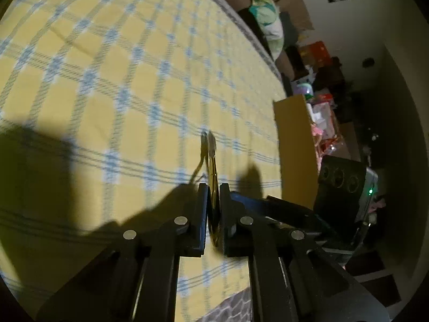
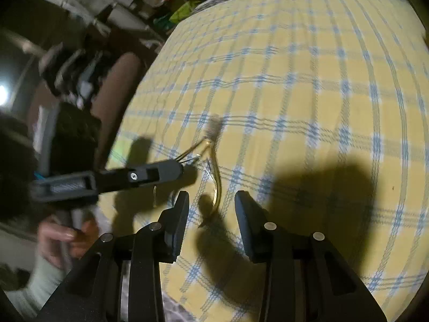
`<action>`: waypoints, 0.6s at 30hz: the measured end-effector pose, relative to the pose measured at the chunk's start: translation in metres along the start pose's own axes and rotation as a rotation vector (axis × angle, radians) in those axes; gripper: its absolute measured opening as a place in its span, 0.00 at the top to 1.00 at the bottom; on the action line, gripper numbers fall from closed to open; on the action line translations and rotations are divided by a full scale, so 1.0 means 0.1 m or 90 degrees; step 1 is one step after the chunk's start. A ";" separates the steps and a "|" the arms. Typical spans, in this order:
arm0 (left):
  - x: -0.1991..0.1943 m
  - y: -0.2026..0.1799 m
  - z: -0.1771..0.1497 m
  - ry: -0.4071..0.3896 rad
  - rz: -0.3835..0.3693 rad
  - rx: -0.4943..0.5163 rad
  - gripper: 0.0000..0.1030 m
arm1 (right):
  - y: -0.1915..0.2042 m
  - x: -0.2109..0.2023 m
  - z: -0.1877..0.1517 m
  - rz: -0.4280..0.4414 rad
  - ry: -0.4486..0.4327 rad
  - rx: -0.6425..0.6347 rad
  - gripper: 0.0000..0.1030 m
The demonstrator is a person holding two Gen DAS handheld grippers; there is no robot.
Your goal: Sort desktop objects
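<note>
A thin gold wire-framed thing (image 1: 212,161), perhaps a pair of glasses, is clamped edge-on in my left gripper (image 1: 213,187), which is shut on it above the yellow checked cloth (image 1: 107,67). The right wrist view shows the left gripper (image 2: 182,166) coming in from the left and pinching the gold wires at its tip. One curved gold arm (image 2: 217,187) hangs down toward the cloth (image 2: 295,80). It ends between the fingers of my right gripper (image 2: 211,201), which stands open, and neither pad touches it.
A cardboard box (image 1: 295,147) stands at the table's right edge, with cluttered goods and a patterned bag (image 1: 268,18) beyond. In the right wrist view a person's hand (image 2: 67,238) holds the left gripper's handle, and shelves of clutter lie past the table's left edge.
</note>
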State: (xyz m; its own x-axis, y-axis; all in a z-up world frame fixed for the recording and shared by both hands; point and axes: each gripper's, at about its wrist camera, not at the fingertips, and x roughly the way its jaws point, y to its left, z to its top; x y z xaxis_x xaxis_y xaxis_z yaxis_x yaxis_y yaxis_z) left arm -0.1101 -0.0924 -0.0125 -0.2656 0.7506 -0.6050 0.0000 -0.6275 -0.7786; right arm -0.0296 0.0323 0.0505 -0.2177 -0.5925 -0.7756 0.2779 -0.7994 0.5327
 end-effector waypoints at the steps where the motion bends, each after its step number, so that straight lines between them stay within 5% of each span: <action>1: 0.02 -0.05 0.00 0.003 -0.002 0.009 0.93 | 0.05 0.01 0.00 -0.014 0.000 -0.015 0.64; 7: 0.14 -0.14 -0.04 0.020 0.012 0.012 0.93 | 0.29 0.11 -0.06 -0.085 -0.003 -0.107 0.66; 10: 0.09 -0.14 -0.04 0.013 -0.009 0.003 0.93 | 0.32 0.13 -0.08 -0.110 -0.011 -0.132 0.83; 13: 0.06 -0.16 -0.05 0.013 -0.026 0.003 0.93 | 0.22 0.09 -0.07 -0.086 -0.027 -0.109 0.90; 18: 0.10 -0.26 -0.09 0.023 -0.055 0.008 0.93 | 0.21 0.04 -0.03 -0.082 -0.035 -0.093 0.89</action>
State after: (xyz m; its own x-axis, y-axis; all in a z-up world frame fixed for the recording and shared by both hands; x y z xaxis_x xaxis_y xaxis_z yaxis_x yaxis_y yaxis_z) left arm -0.1042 -0.0672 0.0004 -0.2286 0.8092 -0.5412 -0.0339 -0.5622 -0.8263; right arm -0.0219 0.0136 0.0571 -0.3102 -0.4945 -0.8119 0.3770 -0.8480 0.3724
